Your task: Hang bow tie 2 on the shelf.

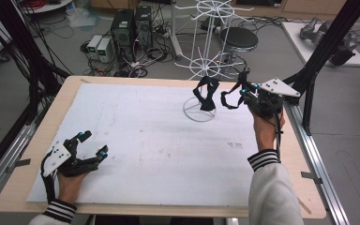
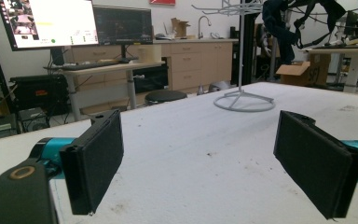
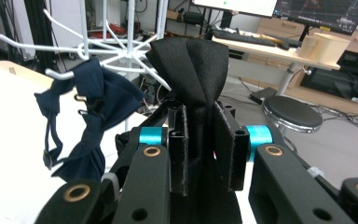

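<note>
We see black bow tie (image 3: 191, 65) pinched at its middle between right gripper (image 3: 207, 144) fingers, beside white rack (image 3: 121, 46). Left gripper (image 1: 90, 144) fingers apart, nothing between.

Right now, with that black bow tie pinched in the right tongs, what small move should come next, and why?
Probably carry the black bow tie a little closer to the white rack and line it up with a free hook. The right tongs are shut on it just short of the rack, where a navy bow tie hangs.
</note>
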`<act>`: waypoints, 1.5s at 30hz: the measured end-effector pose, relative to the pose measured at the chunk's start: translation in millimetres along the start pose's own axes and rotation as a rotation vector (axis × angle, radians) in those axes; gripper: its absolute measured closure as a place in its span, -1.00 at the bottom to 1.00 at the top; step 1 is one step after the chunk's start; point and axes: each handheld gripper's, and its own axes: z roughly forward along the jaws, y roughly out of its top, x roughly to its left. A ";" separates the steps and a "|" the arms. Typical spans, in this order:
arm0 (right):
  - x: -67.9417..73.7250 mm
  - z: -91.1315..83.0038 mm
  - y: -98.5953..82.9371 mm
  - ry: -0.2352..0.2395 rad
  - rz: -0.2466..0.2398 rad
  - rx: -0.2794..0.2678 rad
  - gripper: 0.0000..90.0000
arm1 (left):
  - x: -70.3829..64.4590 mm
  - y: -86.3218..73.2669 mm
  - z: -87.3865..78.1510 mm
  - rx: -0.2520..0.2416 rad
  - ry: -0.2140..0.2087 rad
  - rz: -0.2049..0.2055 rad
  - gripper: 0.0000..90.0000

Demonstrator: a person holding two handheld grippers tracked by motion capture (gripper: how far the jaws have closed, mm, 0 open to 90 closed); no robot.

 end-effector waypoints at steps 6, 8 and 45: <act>1.7 3.7 4.6 0.003 -0.003 -0.001 0.70 | -0.1 0.0 -0.2 0.000 0.000 0.001 -0.64; 1.8 4.3 6.9 0.007 -0.005 -0.005 0.70 | -0.1 0.0 -0.2 0.001 -0.001 0.003 -0.64; -16.1 35.3 19.1 -0.004 0.022 -0.008 0.70 | 0.0 -0.1 -0.6 -0.001 0.002 0.004 -0.64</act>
